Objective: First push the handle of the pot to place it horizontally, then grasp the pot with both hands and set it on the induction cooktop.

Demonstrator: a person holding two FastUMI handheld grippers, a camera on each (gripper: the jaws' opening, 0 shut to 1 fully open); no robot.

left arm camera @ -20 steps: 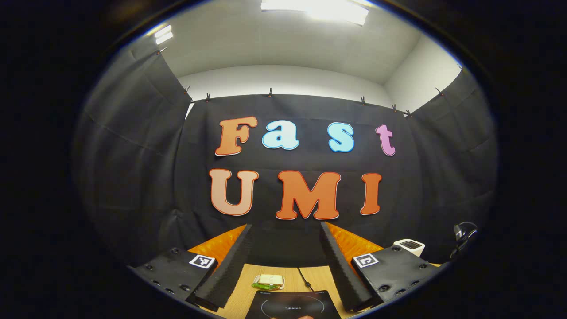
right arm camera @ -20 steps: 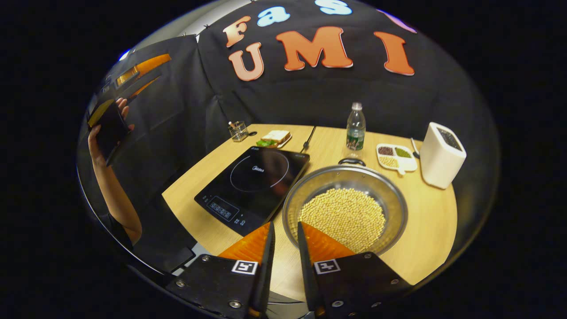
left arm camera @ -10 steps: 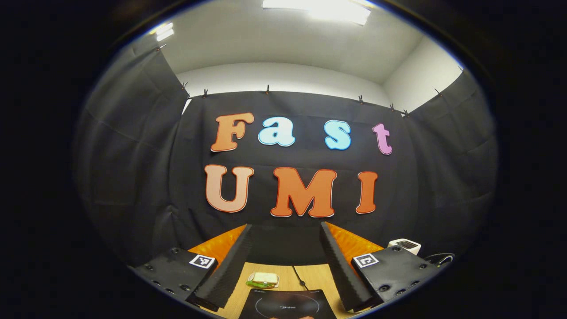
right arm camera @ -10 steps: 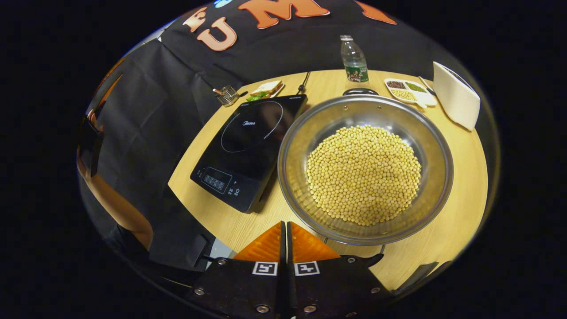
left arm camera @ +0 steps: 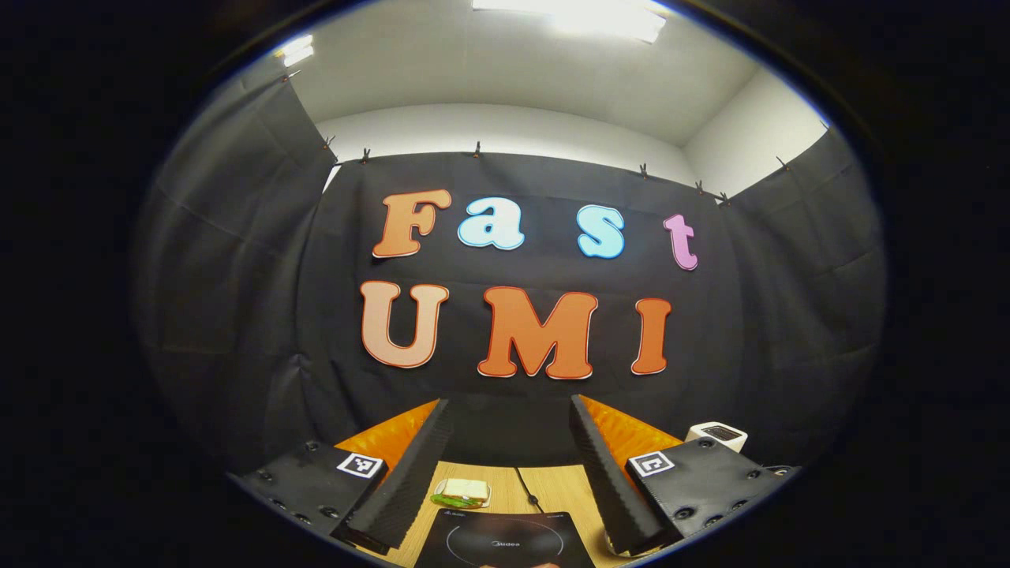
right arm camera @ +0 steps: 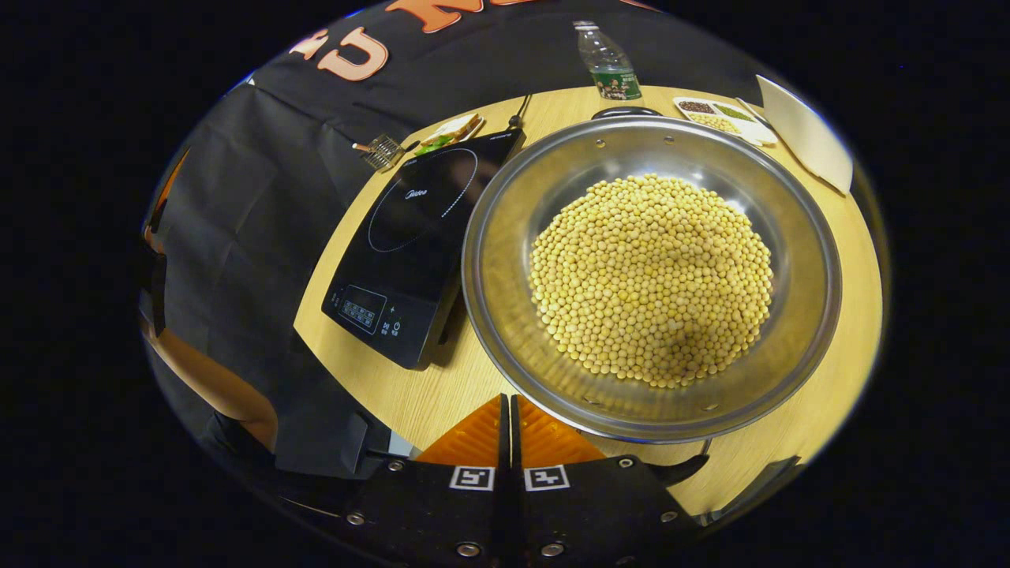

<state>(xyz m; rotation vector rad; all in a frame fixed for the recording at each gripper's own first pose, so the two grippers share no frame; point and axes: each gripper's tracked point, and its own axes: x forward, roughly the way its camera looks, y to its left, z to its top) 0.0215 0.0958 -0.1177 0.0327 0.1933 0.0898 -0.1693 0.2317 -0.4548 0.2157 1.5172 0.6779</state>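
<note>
The right gripper (right arm camera: pixel 505 410) is squeezed tight with nothing between its fingers. It sits just at the near edge of the pot (right arm camera: pixel 505 315). The big metal pot is full of little yellow beans (right arm camera: pixel 651 280) and stands on the wooden surface (right arm camera: pixel 371 379), right beside the black induction cooktop (right arm camera: pixel 410 237). A dark pot handle (right arm camera: pixel 678 469) pokes out low down, next to the gripper. The left gripper (left arm camera: pixel 509 457) is held up high with its fingers spread wide, holding nothing. A sandwich (left arm camera: pixel 460 493) lies behind the cooktop.
</note>
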